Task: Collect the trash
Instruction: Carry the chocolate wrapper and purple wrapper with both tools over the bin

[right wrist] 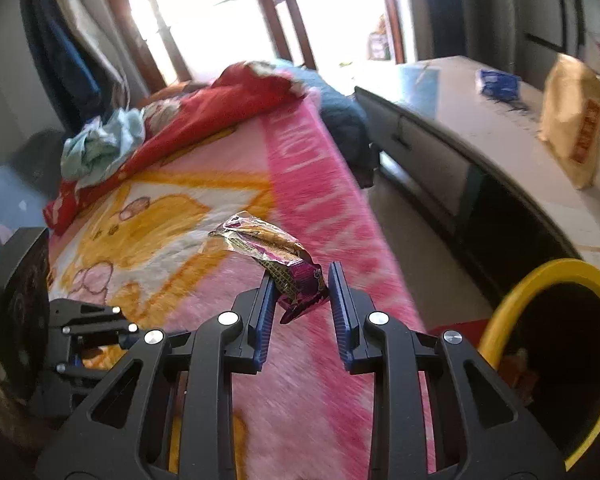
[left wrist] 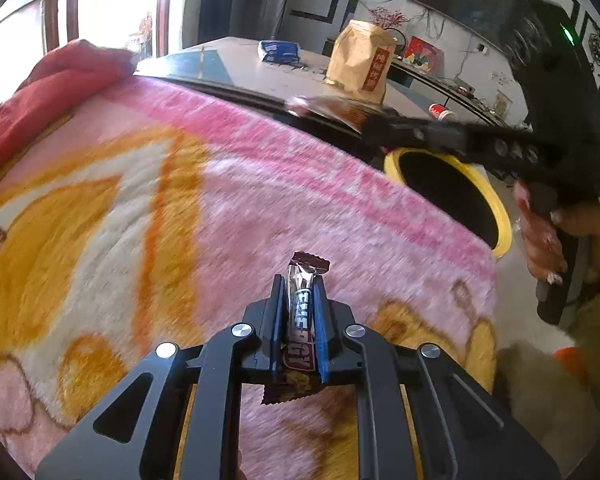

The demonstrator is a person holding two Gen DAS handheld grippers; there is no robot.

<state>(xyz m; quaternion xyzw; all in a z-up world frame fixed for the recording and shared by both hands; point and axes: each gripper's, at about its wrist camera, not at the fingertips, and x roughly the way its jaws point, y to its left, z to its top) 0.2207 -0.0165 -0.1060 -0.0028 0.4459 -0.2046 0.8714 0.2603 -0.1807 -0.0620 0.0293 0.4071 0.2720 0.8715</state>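
My left gripper [left wrist: 298,312] is pinched tight on a brown candy-bar wrapper [left wrist: 299,320] above the pink blanket [left wrist: 260,184], my right gripper [right wrist: 300,312] nips a crinkled purple wrapper [right wrist: 276,264] by one end, which could slip before the yellow-rimmed bin [right wrist: 540,280] just beside.

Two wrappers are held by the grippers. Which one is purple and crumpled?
The purple wrapper in the right gripper. The wrapper in the left gripper is dark brown with white letters and is straight.
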